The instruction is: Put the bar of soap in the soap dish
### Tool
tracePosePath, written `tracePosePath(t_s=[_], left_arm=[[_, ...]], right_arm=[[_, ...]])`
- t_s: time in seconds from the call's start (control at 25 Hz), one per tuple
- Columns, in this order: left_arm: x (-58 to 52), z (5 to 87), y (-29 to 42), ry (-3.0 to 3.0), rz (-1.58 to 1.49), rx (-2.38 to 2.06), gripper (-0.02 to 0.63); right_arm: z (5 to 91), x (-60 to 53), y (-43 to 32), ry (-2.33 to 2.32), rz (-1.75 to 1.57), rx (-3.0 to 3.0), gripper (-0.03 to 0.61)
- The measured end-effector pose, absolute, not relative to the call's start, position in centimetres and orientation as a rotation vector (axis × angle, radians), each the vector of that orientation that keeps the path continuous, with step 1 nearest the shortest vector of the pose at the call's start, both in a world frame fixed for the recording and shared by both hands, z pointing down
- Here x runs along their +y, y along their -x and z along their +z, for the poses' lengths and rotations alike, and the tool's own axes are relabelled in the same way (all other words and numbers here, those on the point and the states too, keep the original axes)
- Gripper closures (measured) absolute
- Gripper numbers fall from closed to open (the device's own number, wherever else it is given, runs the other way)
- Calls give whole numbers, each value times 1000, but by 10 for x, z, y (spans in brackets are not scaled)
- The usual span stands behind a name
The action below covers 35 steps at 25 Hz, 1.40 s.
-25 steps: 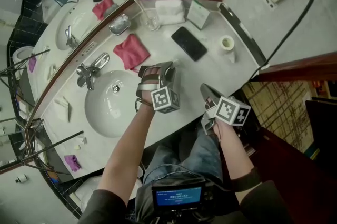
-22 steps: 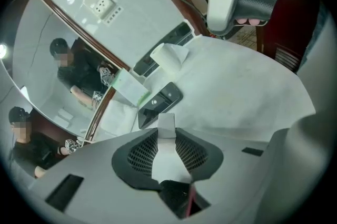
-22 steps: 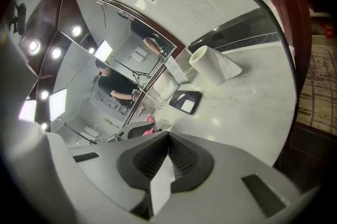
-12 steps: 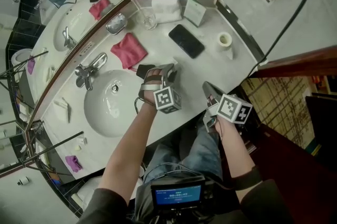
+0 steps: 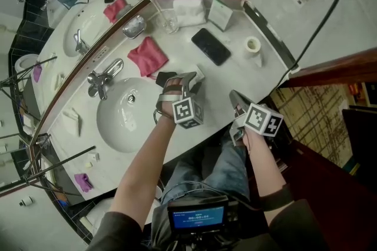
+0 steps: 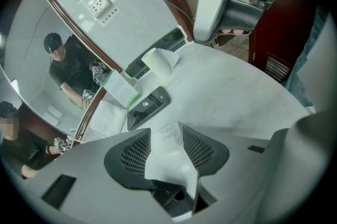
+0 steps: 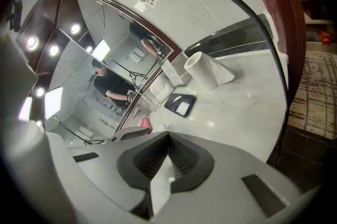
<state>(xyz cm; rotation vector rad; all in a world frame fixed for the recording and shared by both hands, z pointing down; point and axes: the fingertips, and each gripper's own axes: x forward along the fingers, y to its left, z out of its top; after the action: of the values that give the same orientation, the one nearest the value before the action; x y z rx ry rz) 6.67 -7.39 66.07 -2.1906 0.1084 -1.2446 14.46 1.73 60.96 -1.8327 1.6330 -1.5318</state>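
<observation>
The bar of soap (image 5: 199, 72) is in a white paper wrapper and lies on the counter right of the sink. My left gripper (image 5: 189, 79) points down over it. In the left gripper view the soap (image 6: 171, 162) sits between the pads of the left gripper (image 6: 164, 133). The jaws have just been opening and stand open around it. The silvery soap dish (image 5: 134, 26) stands far back by the mirror, beyond a pink cloth (image 5: 147, 56). My right gripper (image 5: 237, 101) hangs shut and empty at the counter's front edge, its pads together in its own view (image 7: 167, 157).
A black phone (image 5: 211, 46), a glass (image 5: 168, 21), a folded white towel (image 5: 189, 11), a card (image 5: 222, 14) and a paper roll (image 5: 254, 45) lie behind the soap. The sink (image 5: 118, 126) and faucet (image 5: 103, 78) are to the left. A small black thing (image 5: 164, 77) lies beside my left gripper.
The left gripper's jaws have spread apart around the wrapped soap, and it has eased slightly down toward the counter. The right gripper has kept still.
</observation>
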Motion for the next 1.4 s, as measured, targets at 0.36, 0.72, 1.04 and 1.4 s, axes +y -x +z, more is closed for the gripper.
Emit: tracePosePath(t_s=[0.36, 0.72, 1.04, 1.4], left_arm=[[-82, 632, -57, 2229, -1219, 142, 435], [-86, 547, -53, 2383, -1067, 276, 612], [-81, 508, -22, 2725, -1047, 326, 612], [-81, 449, 14, 3007, -919, 417, 612]], right_arm=[[603, 26, -154, 1904, -1505, 1625, 561], [583, 40, -165, 2012, -1461, 1663, 561], [555, 40, -155, 2035, -1392, 1740, 561], [539, 44, -148, 2090, -1324, 1880, 561]])
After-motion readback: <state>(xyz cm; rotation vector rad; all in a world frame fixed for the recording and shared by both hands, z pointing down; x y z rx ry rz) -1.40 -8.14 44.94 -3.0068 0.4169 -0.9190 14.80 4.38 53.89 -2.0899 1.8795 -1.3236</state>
